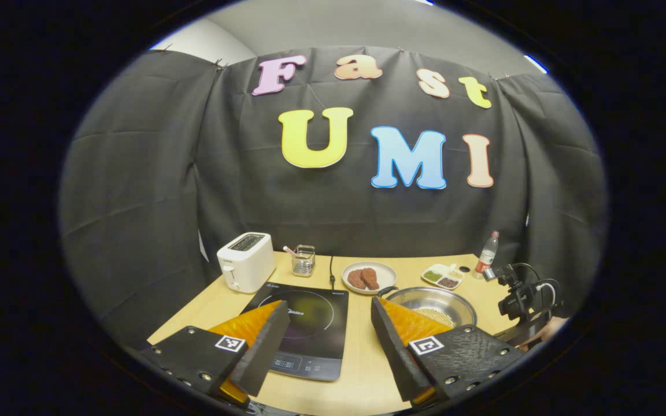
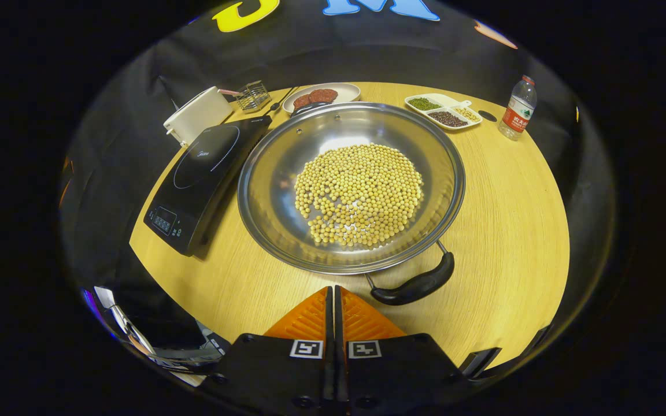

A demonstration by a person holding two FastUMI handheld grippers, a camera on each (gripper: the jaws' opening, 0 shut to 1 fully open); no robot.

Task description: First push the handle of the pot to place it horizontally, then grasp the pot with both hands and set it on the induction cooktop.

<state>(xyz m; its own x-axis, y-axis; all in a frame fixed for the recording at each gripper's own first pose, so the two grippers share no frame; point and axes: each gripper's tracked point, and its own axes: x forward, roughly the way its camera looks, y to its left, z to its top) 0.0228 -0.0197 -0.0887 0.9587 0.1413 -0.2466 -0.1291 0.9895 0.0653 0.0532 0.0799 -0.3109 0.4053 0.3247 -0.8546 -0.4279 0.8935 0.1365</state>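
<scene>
right gripper is pressed closed on nothing, near the black handle; left gripper is spread wide, empty. the steel pot of soybeans beside the induction cooktop is judged heavy, slick, best lifted level by both handles.

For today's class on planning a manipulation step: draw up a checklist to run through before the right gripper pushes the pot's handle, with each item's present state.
1. Right gripper shut for a push: ok, its fingers are together with nothing between them.
2. Near handle reachable: ok, it lies just ahead of the right gripper, slightly to its right, not yet touched.
3. Handles horizontal: not ok, the pot still has one handle near and one far.
4. Induction cooktop free: ok, nothing rests on it.
5. Left gripper ready: ok, open, above the table.
6. Soybeans settled: ok, heaped at the pot's centre.
</scene>
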